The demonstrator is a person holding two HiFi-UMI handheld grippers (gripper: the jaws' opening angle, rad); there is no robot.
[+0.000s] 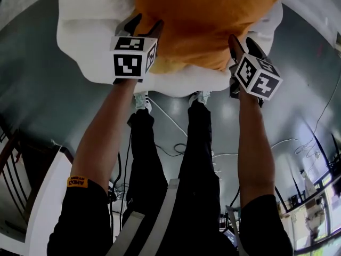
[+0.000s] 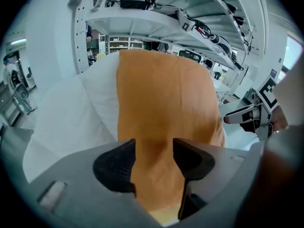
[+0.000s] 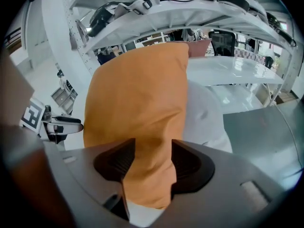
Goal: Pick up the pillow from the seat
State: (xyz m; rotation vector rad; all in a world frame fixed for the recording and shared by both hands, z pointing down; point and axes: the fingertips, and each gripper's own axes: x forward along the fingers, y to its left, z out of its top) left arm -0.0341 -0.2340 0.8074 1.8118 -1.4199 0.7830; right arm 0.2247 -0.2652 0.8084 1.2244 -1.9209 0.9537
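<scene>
Orange pillow [image 1: 208, 25] on white seat [image 1: 85, 47]. Pillow's near edge lies between wide-open jaws of left gripper [image 2: 154, 156] and right gripper [image 3: 153, 158]; neither clamps it.

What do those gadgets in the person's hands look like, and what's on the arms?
The left gripper and right gripper are grey, each with two black textured pads and a white cube printed with black square markers. The sleeves are short and black; the left one bears a small yellow tag.

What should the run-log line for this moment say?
left gripper: open, jaws either side of orange pillow edge | right gripper: open, jaws either side of its other edge | orange pillow: resting on white seat
</scene>
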